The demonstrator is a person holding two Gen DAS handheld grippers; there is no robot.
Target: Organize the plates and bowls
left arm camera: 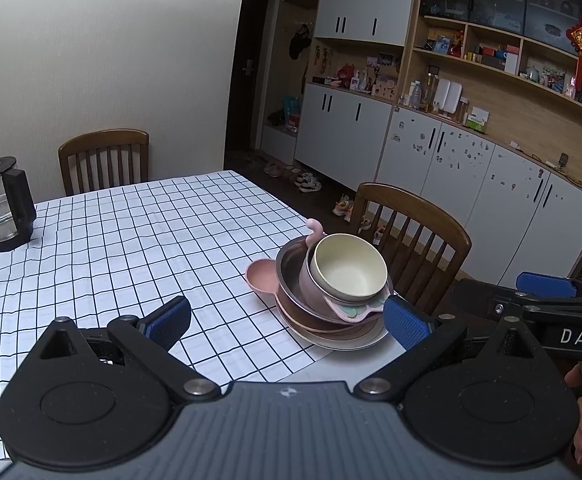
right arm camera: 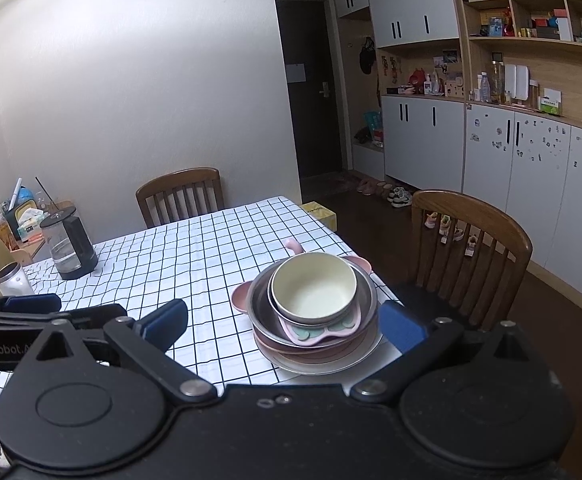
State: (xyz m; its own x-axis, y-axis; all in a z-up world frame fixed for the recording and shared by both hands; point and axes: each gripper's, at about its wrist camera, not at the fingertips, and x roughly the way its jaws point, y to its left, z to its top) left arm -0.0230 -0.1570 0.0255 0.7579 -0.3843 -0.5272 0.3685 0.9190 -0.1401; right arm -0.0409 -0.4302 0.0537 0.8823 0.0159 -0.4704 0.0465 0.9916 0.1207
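Near the right corner of the black-and-white checked tablecloth (right arm camera: 179, 264), a cream round bowl (right arm camera: 313, 289) nests atop stacked steel bowls and pink plates (right arm camera: 315, 344), perhaps tilted. The left gripper (left arm camera: 287, 320) and the right gripper (right arm camera: 287, 320) both hang spread wide and empty, flanking the stack without touching it.

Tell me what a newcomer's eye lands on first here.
First, the jumbled stack of dishes at the near right corner of the checked tablecloth, a cream bowl on top. Then both open tools, left tool and right tool, framing the stack. Far left stands a glass kettle.
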